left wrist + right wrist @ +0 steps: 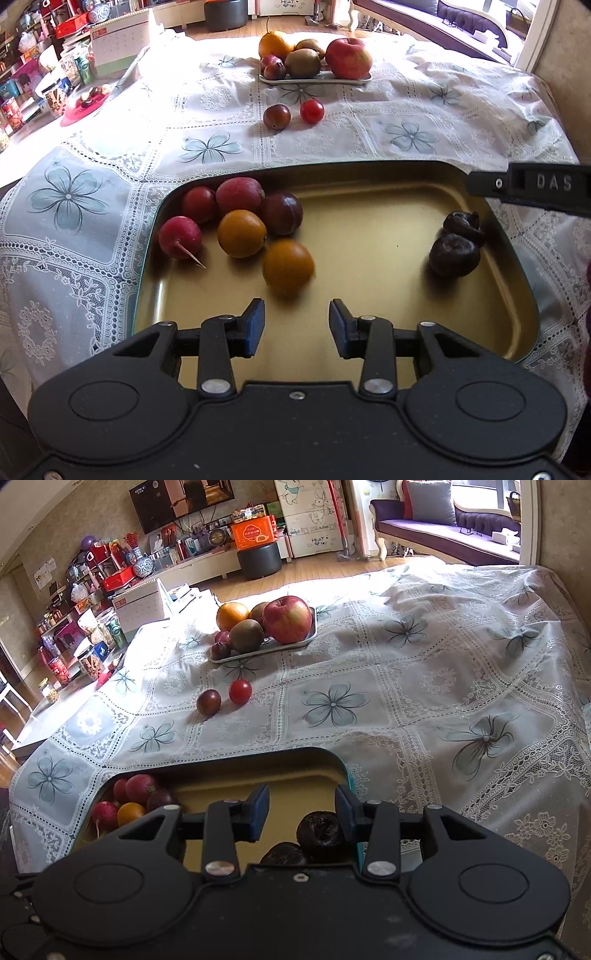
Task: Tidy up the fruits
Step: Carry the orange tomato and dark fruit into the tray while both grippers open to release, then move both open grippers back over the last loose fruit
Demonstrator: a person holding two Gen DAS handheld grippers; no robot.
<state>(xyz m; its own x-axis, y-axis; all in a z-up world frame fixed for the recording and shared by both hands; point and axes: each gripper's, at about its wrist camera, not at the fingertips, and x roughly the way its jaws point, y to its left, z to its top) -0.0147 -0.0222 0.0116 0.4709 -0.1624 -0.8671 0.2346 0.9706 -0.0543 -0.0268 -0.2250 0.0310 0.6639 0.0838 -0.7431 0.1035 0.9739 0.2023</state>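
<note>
While both grippers hang over the gold tray (369, 206) at the near edge of the table, neither holds anything. The left gripper (296, 326) has its fingers spread with only bare tray floor between them; an orange fruit (287, 266) lies just beyond the tips, apart from the pads. The right gripper (301, 812) is likewise parted and empty, hovering above the tray's right end, where two dark wrinkled fruits (321, 832) lie touching each other below its right finger.

Most of the small fruit is already gathered in the tray's far-left corner: two radishes (180, 237), a second orange fruit (242, 233), a dark plum (282, 213) and a red one behind them. Two pieces remain loose on the lace tablecloth (424, 110), side by side and well beyond the tray: a dark purple plum (276, 116) on the left and a red cherry tomato (312, 110) on the right. Farther still, a small white tray (317, 78) carries the large fruit, an apple (348, 58), kiwis, an orange and a couple of plums.

My reading is that sorting is well along and a piece has just been set down. The next move would probably call for reaching out past the tray's far rim to one of the two loose pieces, straddling it with the fingers and closing gently, since both are round and could roll away on the cloth.
</note>
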